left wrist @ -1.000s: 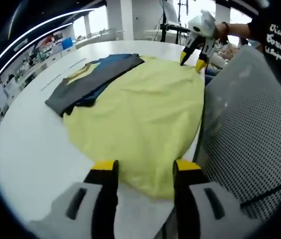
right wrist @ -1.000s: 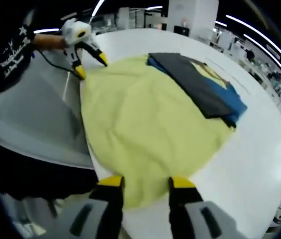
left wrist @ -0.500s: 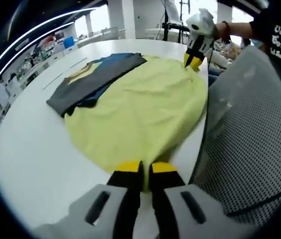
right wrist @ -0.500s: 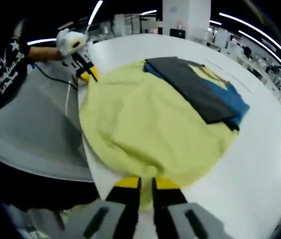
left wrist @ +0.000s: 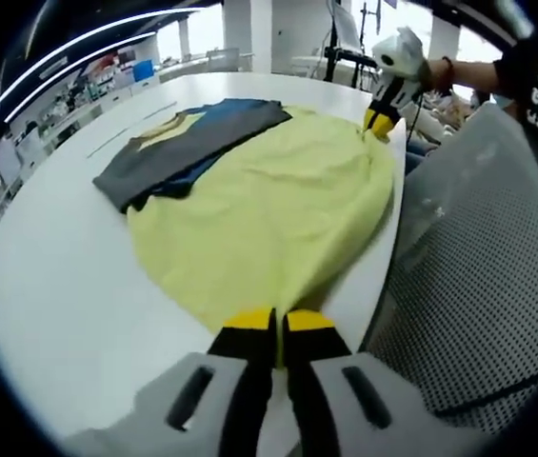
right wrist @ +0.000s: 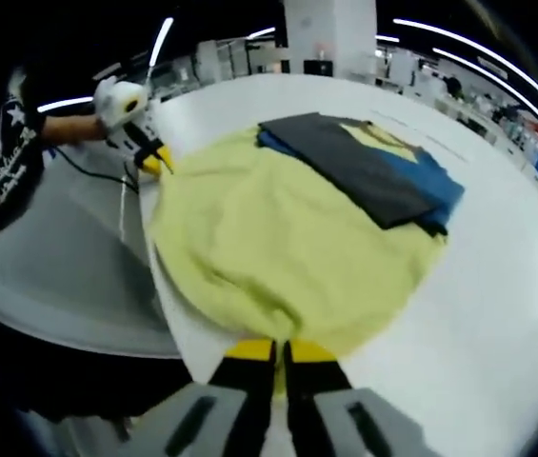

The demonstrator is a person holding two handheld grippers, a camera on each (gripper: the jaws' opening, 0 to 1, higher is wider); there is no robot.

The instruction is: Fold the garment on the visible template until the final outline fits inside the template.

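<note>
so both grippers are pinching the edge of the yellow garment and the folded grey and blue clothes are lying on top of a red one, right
Not red: the folded grey and blue clothes lie on the same yellow garment, as the left gripper view shows. The left gripper and right gripper are indeed shut on its edge.

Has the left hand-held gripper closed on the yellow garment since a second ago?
Yes. The left hand-held gripper stood open at the yellow garment hem near the white table edge; its jaws now pinch that hem.
</note>
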